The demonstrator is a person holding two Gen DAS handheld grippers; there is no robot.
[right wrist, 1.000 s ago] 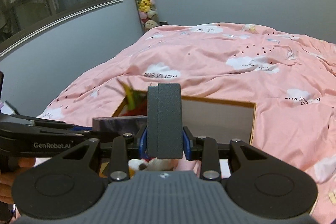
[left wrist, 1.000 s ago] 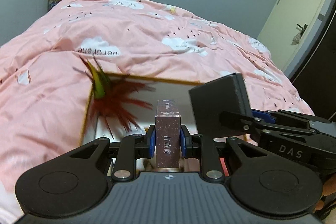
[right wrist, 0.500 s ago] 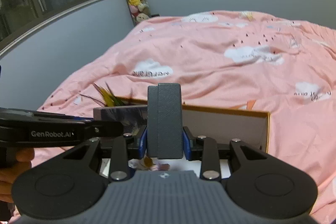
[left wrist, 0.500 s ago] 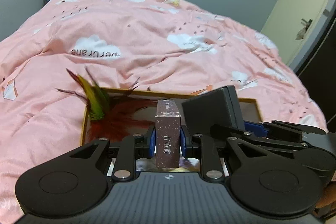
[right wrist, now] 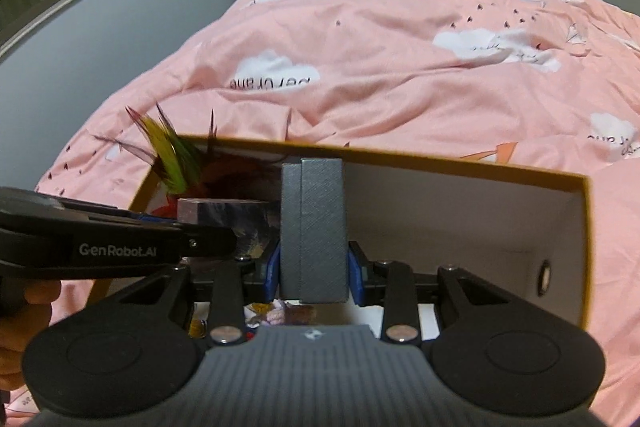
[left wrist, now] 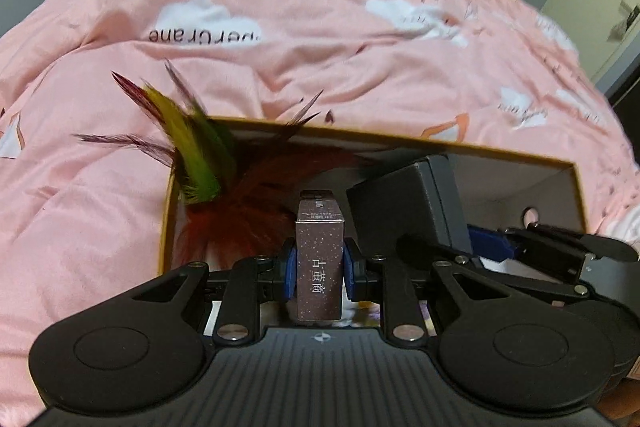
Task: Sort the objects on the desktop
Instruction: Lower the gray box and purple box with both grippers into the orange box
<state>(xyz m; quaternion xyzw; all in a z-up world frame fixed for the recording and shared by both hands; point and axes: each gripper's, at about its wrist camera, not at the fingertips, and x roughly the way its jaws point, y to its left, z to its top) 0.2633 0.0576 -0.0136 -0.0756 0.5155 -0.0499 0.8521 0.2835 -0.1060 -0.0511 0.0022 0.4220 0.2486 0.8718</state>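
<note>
Brown carton (left wrist: pixel 319 259) upright, grey case (right wrist: pixel 312 227) upright

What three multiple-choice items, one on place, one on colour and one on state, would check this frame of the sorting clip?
1. Place: where do the feathers sit?
A. At the left end of the cardboard box
B. On the quilt, clear of the box
C. Between the right tongs

2. Colour: what colour is the box held by the right tongs?
A. Pink
B. Dark grey
C. Yellow

3. State: how are the left tongs?
A. Wide open and empty
B. Shut with nothing between them
C. Shut on the small brown box

Answers:
1 A, since the feathers rise from the box's left end in both views.
2 B, since the dark grey box stands upright between the blue pads.
3 C, since both pads press the brown box's sides.
</note>
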